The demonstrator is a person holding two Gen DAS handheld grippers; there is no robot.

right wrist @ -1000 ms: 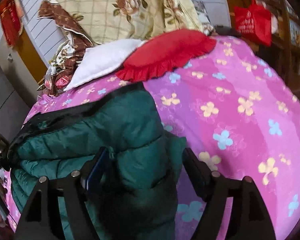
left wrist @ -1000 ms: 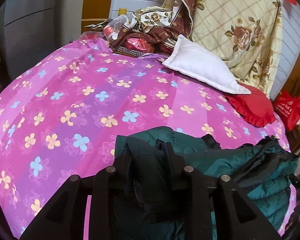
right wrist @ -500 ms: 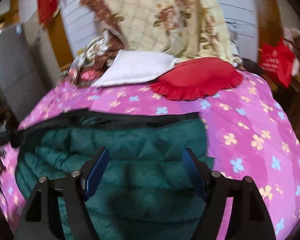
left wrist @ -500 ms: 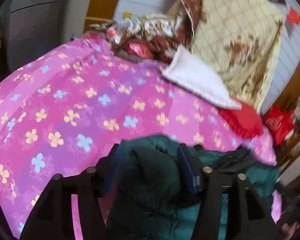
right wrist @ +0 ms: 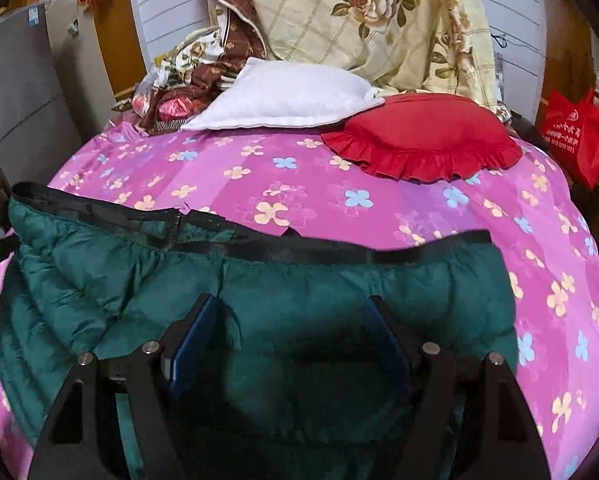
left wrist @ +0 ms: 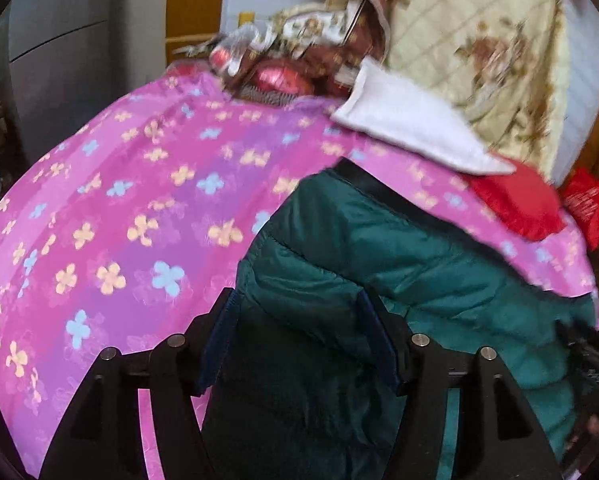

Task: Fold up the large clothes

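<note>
- One green jacket [right wrist: 307,304] is lying on the near part of the bed [right wrist: 339,196], spread wide with its black-trimmed edge running across toward the pillows.
- In the left view the jacket [left wrist: 399,264] is filling the lower right, with flowered pink cover to its left.
- Two grippers are showing, one in each view, each with two blue-padded fingers.
- The left gripper [left wrist: 299,340] is opening; jacket fabric is lying between its fingers, and the pads are not pinching it.
- The right gripper [right wrist: 295,340] is standing wide over the jacket, fabric between the fingers but no squeeze showing.
- Two pillows are sitting at the far end: one white pillow [right wrist: 287,100] and one red pillow [right wrist: 423,140] with a frilled rim, the white one overlapping the red.
- One cream quilt [right wrist: 379,20] with rose print is leaning upright behind them.
- One brown patterned cloth [right wrist: 219,52] is heaped at the left of the pillows.
- One red bag [right wrist: 575,136] is standing off the bed's right side.
- Against a second ago, the left gripper is no longer clamping a bunched fold; its fingers are standing much farther apart.
- The jacket, then a crumpled heap, is now lying flatter and wider.
- The right gripper's spread is matching what it was, while its view is sitting more squarely over the jacket.
</note>
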